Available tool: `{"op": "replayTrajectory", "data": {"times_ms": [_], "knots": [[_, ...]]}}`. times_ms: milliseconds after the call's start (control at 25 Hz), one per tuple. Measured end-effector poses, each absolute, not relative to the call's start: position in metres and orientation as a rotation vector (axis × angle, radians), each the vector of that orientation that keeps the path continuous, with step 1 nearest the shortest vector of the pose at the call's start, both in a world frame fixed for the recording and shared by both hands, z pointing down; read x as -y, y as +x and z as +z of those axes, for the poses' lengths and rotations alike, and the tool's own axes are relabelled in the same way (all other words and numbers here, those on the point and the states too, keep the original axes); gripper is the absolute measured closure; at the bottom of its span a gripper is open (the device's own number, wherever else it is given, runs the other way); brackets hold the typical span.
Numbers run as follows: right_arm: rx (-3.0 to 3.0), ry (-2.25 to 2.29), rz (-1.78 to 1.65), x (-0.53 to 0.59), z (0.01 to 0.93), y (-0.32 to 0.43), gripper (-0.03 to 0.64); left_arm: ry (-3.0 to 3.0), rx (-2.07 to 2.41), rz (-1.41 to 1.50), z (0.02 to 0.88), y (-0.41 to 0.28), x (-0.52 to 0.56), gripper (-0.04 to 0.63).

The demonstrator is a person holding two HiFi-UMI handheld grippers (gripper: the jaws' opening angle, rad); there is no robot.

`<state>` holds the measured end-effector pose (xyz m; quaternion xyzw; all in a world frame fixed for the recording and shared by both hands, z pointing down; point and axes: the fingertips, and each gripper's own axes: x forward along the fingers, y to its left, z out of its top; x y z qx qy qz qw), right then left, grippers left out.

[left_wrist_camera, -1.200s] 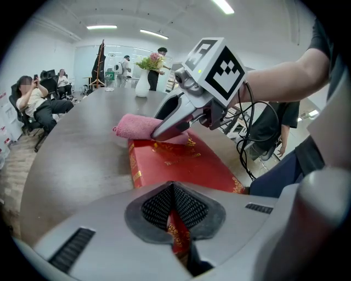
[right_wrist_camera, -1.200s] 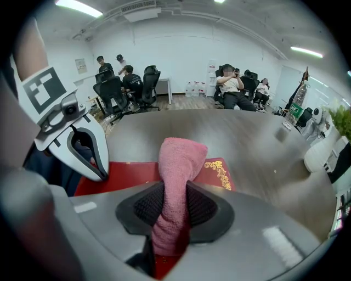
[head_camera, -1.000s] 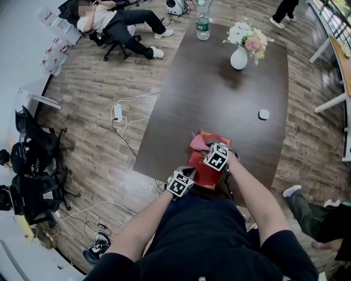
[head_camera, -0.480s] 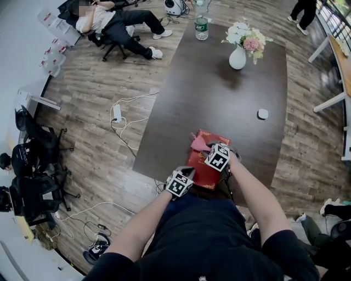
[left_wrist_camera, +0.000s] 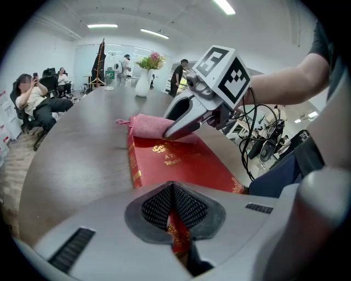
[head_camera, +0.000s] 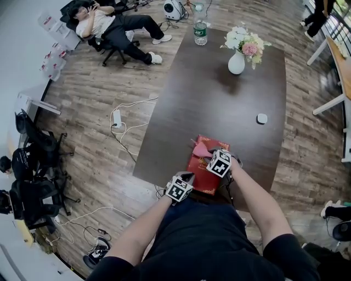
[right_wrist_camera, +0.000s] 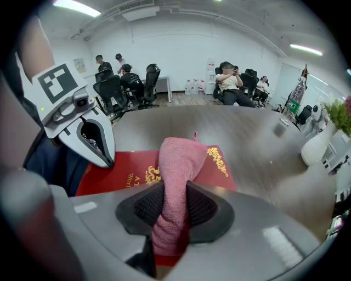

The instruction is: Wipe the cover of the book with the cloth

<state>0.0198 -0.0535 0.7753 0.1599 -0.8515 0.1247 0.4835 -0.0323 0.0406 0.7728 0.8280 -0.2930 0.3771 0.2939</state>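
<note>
- Since a second ago, hardly anything on the dark brown table (head_camera: 219, 104) has shifted. Both grippers and the book sit about where they were, while a walking person (head_camera: 313, 13) at the far right of the room has drifted almost out of the head view.
- I see the red hardback book (head_camera: 203, 171) lying flat and closed near my edge of the table, cover up.
- Its cover (left_wrist_camera: 184, 162) is plain deep red with gold lettering towards the far end and a gold scroll ornament (right_wrist_camera: 218, 159) at a corner. The spine side also carries gold marks.
- My left gripper (left_wrist_camera: 174, 219) has its jaws closed narrowly on the near edge of the book, with red board and a bit of gold ornament showing between the pads.
- My right gripper (right_wrist_camera: 173, 211) is clamped on a pink terry cloth (right_wrist_camera: 178, 159), which bunches between the pads and drapes forward onto the cover.
- From the head view, the cloth (head_camera: 200, 149) lies over the book's far-left corner, with a small loop sticking out past the edge.
- Further up the table and well apart from the book stand a white vase of flowers (head_camera: 236, 62) and a clear water bottle (head_camera: 201, 28).
</note>
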Motion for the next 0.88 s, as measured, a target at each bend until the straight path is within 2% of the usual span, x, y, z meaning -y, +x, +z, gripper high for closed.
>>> {"op": "replayTrajectory", "data": {"times_ms": [880], "knots": [[2.058,0.395,0.314,0.049,0.776,0.038,0.502,2.202,0.776,1.005,0.774,-0.033,-0.039,0.601]]}}
